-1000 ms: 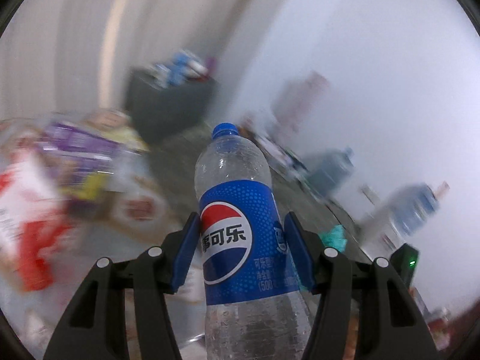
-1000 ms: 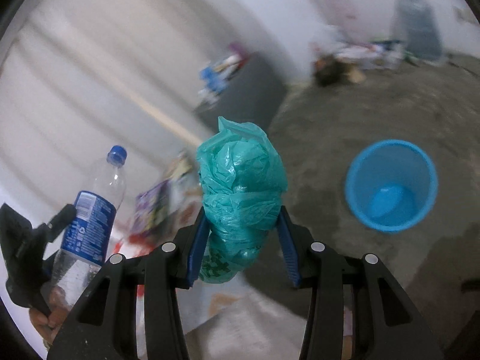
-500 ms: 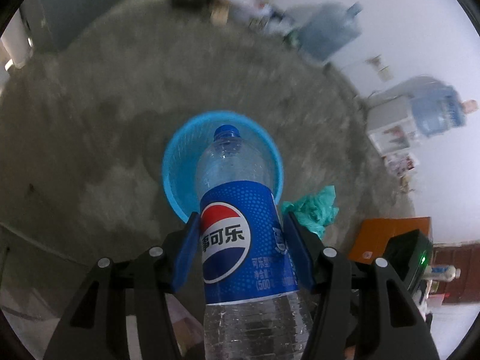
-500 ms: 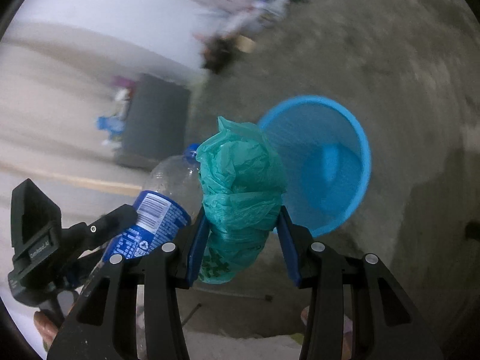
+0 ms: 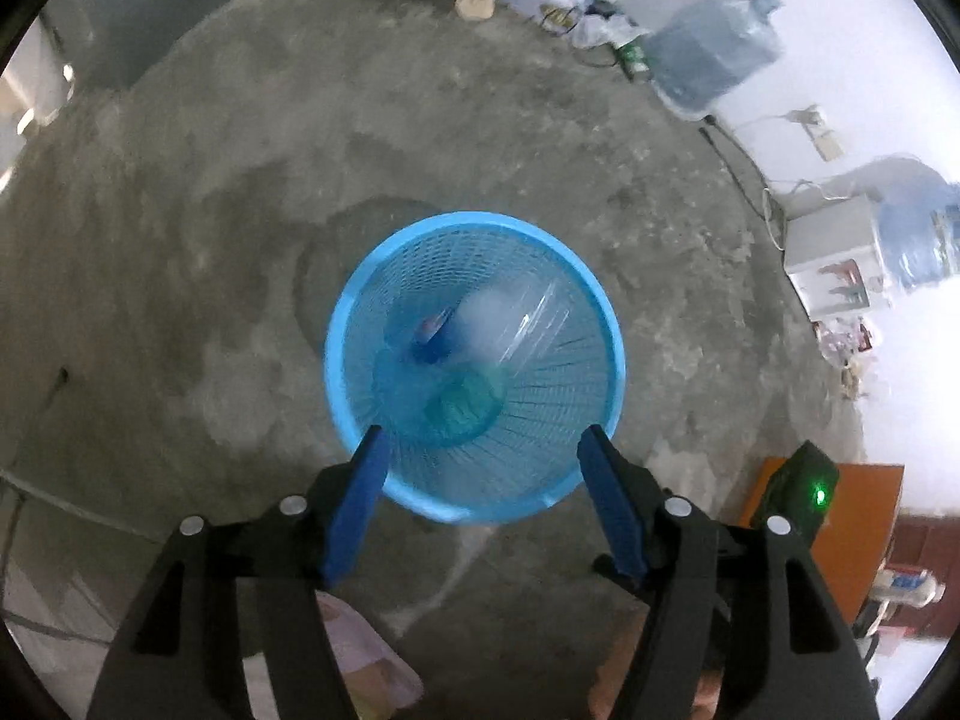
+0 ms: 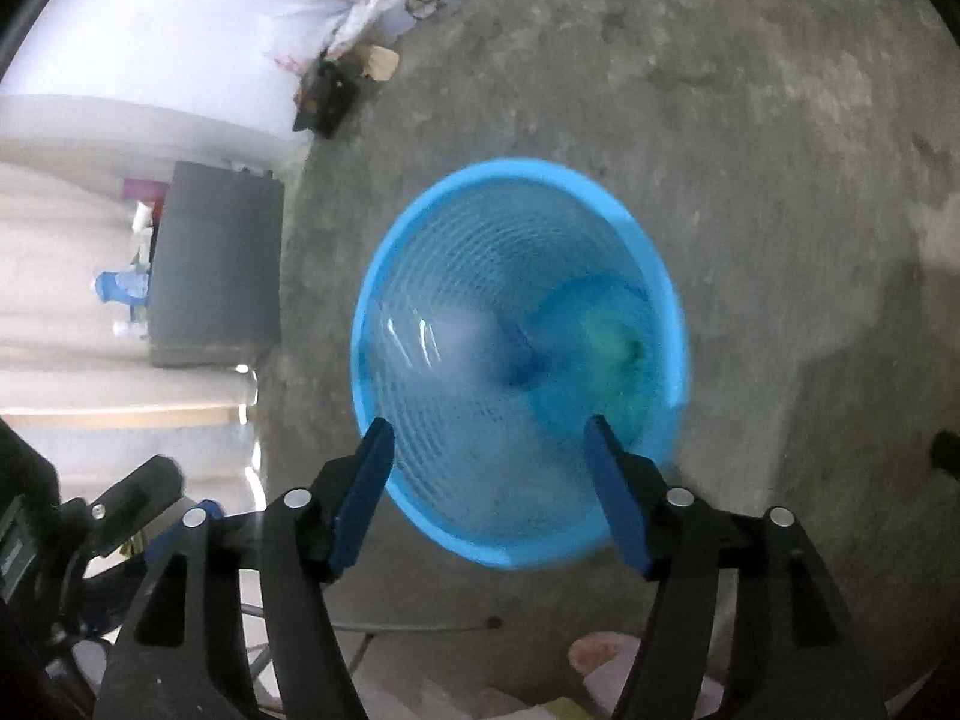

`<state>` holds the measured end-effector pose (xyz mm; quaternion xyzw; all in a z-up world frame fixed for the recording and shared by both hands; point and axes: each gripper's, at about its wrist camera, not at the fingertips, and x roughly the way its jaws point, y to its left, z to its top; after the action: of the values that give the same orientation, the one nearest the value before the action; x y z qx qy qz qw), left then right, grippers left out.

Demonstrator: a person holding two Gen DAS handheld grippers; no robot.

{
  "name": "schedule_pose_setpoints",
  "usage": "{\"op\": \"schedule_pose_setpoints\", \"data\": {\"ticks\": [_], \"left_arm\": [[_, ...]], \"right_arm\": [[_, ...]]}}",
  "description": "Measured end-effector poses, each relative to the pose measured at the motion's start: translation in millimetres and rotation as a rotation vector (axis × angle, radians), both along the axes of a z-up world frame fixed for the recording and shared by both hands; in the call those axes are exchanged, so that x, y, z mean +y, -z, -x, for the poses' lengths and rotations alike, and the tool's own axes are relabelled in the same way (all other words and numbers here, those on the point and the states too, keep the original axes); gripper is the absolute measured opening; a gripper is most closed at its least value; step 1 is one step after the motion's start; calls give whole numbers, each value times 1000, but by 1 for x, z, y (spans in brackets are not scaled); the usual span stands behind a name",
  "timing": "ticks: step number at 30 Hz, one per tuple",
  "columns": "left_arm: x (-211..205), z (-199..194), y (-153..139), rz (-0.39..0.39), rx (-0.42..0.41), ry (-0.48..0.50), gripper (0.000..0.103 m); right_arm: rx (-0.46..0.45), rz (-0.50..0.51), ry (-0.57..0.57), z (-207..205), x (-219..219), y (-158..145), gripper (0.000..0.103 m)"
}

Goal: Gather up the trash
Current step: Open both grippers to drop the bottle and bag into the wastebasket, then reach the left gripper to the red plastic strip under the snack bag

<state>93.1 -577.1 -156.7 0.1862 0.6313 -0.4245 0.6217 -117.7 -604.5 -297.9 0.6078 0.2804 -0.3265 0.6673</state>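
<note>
The left gripper (image 5: 480, 501) has its jaws spread wide with nothing between them; the right gripper (image 6: 486, 492) likewise stands spread and empty. Just beyond both pairs of jaws, the blue mesh bin (image 5: 600, 312) sits on the concrete floor (image 5: 210, 240). Inside it, blurred, lie the plastic bottle (image 5: 480, 324) and the green bag (image 5: 462, 405). Farther past the bin, 2 water jugs (image 5: 708, 54) stand by the wall.
</note>
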Motion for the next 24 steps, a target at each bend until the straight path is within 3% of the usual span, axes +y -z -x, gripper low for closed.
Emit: {"op": "schedule_pose_setpoints", "data": {"ticks": [6, 12, 18, 24], "left_arm": [[29, 7, -59, 115, -50, 21, 64], [87, 21, -133, 243, -135, 31, 65], [190, 27, -205, 364, -298, -2, 68], [310, 32, -235, 403, -484, -140, 69]], "right_arm": [[16, 107, -1, 15, 7, -21, 64], [40, 279, -43, 25, 37, -71, 64], [16, 453, -167, 19, 77, -126, 64], [-57, 597, -339, 0, 125, -170, 65]]}}
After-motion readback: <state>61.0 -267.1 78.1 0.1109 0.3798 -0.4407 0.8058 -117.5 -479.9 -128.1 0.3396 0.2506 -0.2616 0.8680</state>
